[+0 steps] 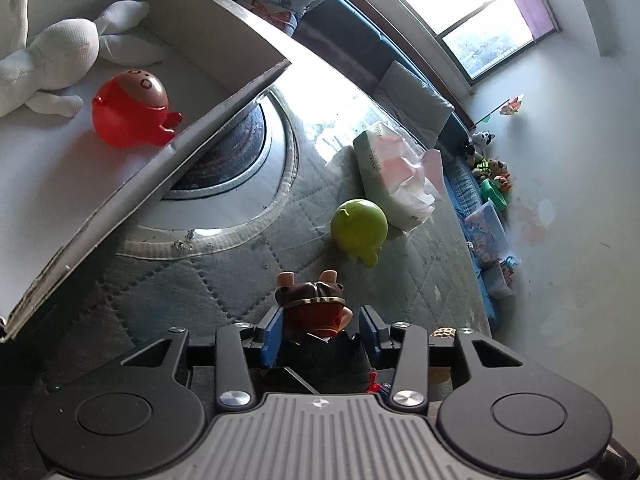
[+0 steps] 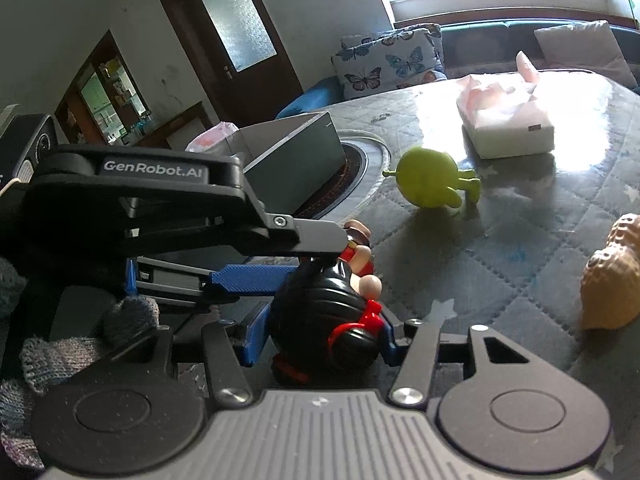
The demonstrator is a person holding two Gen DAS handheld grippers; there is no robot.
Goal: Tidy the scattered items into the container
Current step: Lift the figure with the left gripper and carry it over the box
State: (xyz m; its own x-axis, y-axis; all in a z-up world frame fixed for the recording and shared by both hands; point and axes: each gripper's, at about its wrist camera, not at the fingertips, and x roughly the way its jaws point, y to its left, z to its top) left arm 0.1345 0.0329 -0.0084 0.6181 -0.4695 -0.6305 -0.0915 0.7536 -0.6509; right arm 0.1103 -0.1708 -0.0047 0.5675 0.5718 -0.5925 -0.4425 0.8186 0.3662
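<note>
Showing partial progress: your box (image 1: 224, 92) at 10 o'clock holds a red figure (image 1: 132, 110) and white doll (image 1: 52, 52); both grippers (image 1: 320, 328) (image 2: 316, 344) clench one black figurine (image 2: 320, 312); green toy (image 1: 359, 229) at 12 and peanut toy (image 2: 612, 276) remain out.

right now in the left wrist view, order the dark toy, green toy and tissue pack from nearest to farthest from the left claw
1. Dark toy: between the left claw's fingers.
2. Green toy: ahead on the quilted cover, slightly right.
3. Tissue pack: just beyond the green toy, farther right.
</note>
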